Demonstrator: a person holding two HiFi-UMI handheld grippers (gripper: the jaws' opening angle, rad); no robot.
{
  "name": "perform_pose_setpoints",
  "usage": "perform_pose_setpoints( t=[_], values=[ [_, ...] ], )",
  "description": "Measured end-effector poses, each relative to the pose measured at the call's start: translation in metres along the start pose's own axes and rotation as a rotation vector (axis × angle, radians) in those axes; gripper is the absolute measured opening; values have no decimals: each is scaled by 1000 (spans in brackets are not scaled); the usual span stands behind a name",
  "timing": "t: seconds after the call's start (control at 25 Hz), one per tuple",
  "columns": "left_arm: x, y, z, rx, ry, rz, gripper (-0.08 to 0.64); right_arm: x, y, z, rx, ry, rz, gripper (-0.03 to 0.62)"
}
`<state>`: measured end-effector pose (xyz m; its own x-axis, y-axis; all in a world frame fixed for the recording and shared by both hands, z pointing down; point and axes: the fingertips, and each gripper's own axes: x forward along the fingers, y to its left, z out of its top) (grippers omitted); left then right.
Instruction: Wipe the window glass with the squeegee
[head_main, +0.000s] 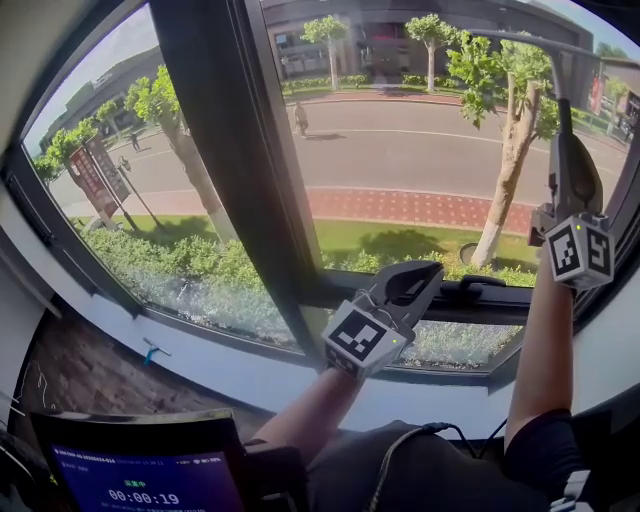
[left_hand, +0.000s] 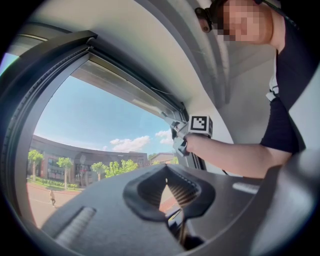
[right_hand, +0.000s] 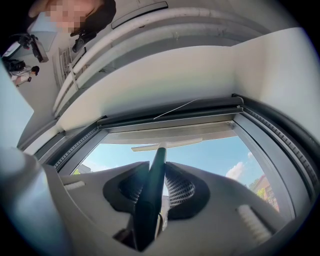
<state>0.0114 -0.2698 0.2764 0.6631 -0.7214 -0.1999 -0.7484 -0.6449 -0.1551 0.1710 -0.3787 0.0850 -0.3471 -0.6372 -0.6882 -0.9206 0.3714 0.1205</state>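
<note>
The squeegee has a dark handle and a thin blade that lies along the top of the right window pane. My right gripper is raised at the right edge of that pane and is shut on the handle. In the right gripper view the handle runs up between the jaws to the pale blade, just under the upper frame. My left gripper hovers low at the bottom frame with its jaws together and nothing in them; its tips meet in its own view.
A thick dark mullion splits the window into a left pane and the right pane. A black window handle sits on the bottom frame beside my left gripper. Below runs a white sill with a small blue object. A screen stands bottom left.
</note>
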Motion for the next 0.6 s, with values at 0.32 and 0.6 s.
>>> perform_pose_setpoints(
  t=[0.32, 0.6],
  values=[
    [-3, -4, -4, -11, 6, -18, 3, -17, 3, -12, 10, 29, -14, 101],
    [-3, -5, -9, -8, 1, -35, 3, -35, 3, -20, 23, 62, -27, 101]
  ],
)
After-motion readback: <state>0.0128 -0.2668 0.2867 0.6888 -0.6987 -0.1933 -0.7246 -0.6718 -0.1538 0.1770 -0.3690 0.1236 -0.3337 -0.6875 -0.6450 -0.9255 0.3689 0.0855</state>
